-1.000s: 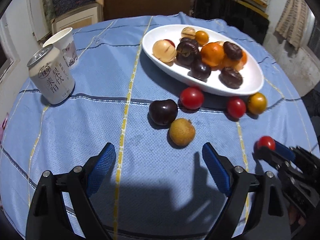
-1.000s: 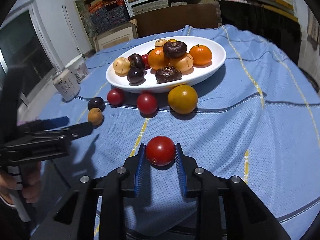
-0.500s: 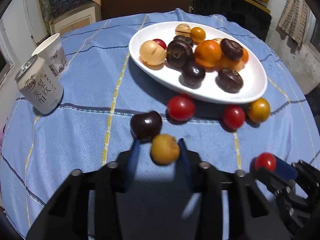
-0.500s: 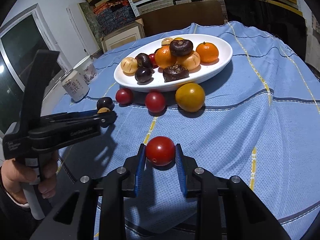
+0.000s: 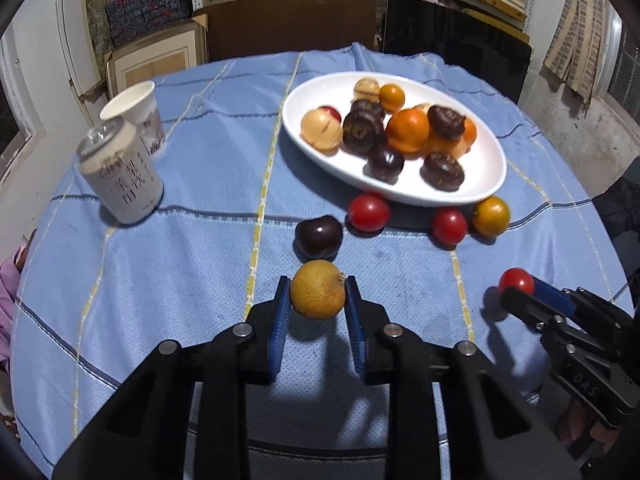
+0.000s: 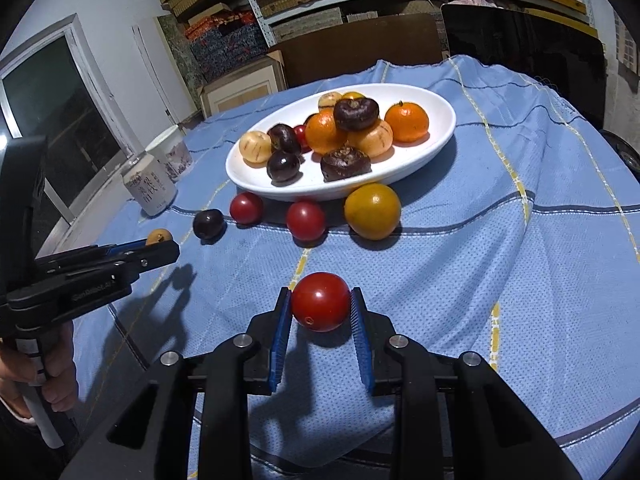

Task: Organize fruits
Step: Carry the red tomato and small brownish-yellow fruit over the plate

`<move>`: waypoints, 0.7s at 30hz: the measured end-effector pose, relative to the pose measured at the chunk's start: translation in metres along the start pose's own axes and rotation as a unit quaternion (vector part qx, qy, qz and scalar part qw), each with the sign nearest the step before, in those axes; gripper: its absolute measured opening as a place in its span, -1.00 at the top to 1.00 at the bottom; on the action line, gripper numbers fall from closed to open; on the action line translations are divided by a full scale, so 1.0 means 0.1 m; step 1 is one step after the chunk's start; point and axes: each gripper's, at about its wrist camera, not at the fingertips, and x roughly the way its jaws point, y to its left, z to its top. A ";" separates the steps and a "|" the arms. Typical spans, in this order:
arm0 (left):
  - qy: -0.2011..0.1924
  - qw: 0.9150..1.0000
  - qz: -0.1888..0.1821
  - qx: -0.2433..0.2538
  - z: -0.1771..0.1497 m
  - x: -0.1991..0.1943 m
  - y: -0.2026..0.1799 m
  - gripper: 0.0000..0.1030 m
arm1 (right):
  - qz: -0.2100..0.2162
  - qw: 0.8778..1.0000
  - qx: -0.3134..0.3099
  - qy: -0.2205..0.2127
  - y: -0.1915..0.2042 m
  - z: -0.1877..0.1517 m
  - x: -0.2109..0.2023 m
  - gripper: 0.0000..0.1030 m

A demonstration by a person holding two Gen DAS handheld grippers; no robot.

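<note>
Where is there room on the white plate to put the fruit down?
The white plate is piled in its middle. Bare patches: its near edge in front of the dark fruit, and the far rim behind the orange. On the cloth just below the plate, four loose fruits such as the yellow one crowd the way.

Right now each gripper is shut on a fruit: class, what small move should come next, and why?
Probably carry both fruits toward the plate. The left gripper clamps the yellow fruit and the right gripper clamps the tomato, while the plate, already holding fruit, lies ahead with bare room near its front.
</note>
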 end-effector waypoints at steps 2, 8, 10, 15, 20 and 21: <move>-0.008 1.000 -0.003 0.004 0.02 -0.05 -0.01 0.49 | 0.015 1.000 0.006 -0.001 0.00 0.01 -0.01 0.42; -0.018 1.000 -0.017 0.016 0.18 -0.11 -0.07 0.49 | 0.042 0.999 0.024 -0.017 0.02 0.13 -0.15 0.42; -0.022 0.999 -0.024 0.018 0.25 -0.12 -0.09 0.49 | 0.049 0.998 0.021 -0.018 0.04 0.20 -0.19 0.42; -0.036 0.998 -0.039 0.031 0.53 -0.09 -0.20 0.49 | 0.047 0.999 0.009 -0.022 0.04 0.55 -0.19 0.43; -0.033 0.998 -0.046 0.037 0.80 0.11 -0.29 0.49 | 0.048 0.998 0.020 -0.033 -0.02 0.89 -0.09 0.43; -0.032 0.998 -0.049 0.037 0.83 0.14 -0.30 0.49 | 0.049 0.998 0.023 -0.034 -0.02 0.93 -0.07 0.43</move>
